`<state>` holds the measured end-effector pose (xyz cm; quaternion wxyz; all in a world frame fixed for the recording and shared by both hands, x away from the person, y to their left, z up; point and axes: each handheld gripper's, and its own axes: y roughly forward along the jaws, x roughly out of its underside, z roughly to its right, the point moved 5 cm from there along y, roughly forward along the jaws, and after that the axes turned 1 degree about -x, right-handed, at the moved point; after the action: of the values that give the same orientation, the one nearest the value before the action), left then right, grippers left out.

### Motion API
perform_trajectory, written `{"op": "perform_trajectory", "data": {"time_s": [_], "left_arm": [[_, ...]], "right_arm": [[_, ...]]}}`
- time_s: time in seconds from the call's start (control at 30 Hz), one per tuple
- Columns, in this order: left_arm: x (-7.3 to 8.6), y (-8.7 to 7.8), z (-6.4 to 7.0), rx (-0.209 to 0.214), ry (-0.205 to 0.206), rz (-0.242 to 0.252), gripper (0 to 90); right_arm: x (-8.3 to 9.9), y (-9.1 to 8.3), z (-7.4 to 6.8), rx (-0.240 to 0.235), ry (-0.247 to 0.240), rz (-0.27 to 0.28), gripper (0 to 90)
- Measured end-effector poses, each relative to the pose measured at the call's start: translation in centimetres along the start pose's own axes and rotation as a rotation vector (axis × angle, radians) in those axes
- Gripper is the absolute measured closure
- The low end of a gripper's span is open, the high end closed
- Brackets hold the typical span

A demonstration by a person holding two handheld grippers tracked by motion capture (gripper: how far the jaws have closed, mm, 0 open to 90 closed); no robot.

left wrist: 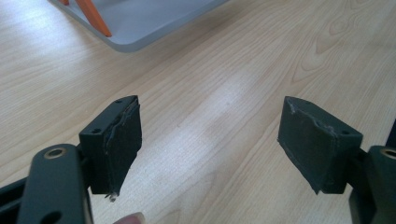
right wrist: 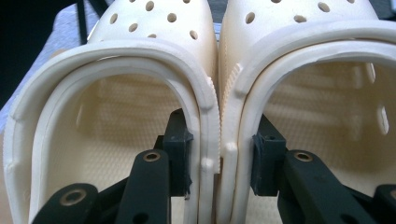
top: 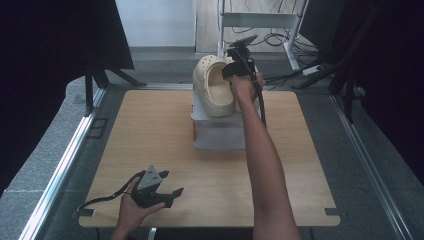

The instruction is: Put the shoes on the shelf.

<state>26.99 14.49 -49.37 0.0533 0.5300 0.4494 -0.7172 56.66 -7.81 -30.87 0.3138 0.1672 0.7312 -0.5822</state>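
The wooden table (top: 150, 150) lies broad in front of me, its pale grain running under both my arms. Toward its far middle stands a pale grey box (top: 218, 131) with an orange mark on its left side; a corner of it, with orange strips, also shows at the top of my left gripper view. On top of the box sits a pair of cream clogs (top: 216, 87), side by side and touching along their inner walls, their perforated toes pointing away from me. My right arm reaches across the table to them, and my right gripper (right wrist: 222, 161) straddles the two adjoining inner walls: one jaw is inside the left clog (right wrist: 112, 116), the other inside the right clog (right wrist: 327, 107), and the black pads press against those walls from either side, pinching the pair together between them. A black cable trails down from this gripper past my hand. Near the table's front edge, well apart from the box and shoes, my left hand (top: 135, 205) holds my left gripper (left wrist: 210, 144) low over bare wood, its grey three-cornered plate facing up. Its jaws are spread wide with nothing between them but table grain, and the worn pads (left wrist: 123, 140) show frayed edges.
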Motion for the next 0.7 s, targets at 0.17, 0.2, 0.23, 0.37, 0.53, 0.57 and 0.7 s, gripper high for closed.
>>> {"op": "perform_trajectory", "data": {"time_s": [0.17, 0.2, 0.23, 0.37, 0.53, 0.57, 0.7], "left_arm": [[-0.2, 0.2, -0.2, 0.009, 0.001, 0.007, 22.2], [-0.3, 0.2, -0.3, 0.011, 0.001, 0.007, 22.2], [-0.3, 0.3, -0.3, 0.013, 0.002, 0.009, 22.2], [-0.4, 0.3, -0.4, 0.017, 0.003, 0.011, 22.3], [-0.4, 0.2, -0.4, 0.015, 0.004, 0.011, 22.2], [-0.4, 0.3, -0.4, 0.015, 0.004, 0.011, 22.3], [-0.3, 0.4, -0.3, 0.019, 0.002, 0.007, 22.3]], "right_arm": [[0.1, 0.8, 0.1, 0.043, 0.06, 0.015, 66.1], [0.1, 0.9, 0.1, 0.048, 0.075, 0.023, 66.1], [0.1, 1.0, 0.0, 0.056, 0.087, 0.03, 66.0], [0.2, 1.6, -0.2, 0.101, 0.108, 0.049, 66.0], [0.6, 2.4, -0.4, 0.119, 0.118, 0.064, 65.3], [0.6, 2.4, -0.4, 0.121, 0.116, 0.066, 65.0], [0.9, 2.4, -0.4, 0.105, 0.108, 0.068, 59.9]]}}
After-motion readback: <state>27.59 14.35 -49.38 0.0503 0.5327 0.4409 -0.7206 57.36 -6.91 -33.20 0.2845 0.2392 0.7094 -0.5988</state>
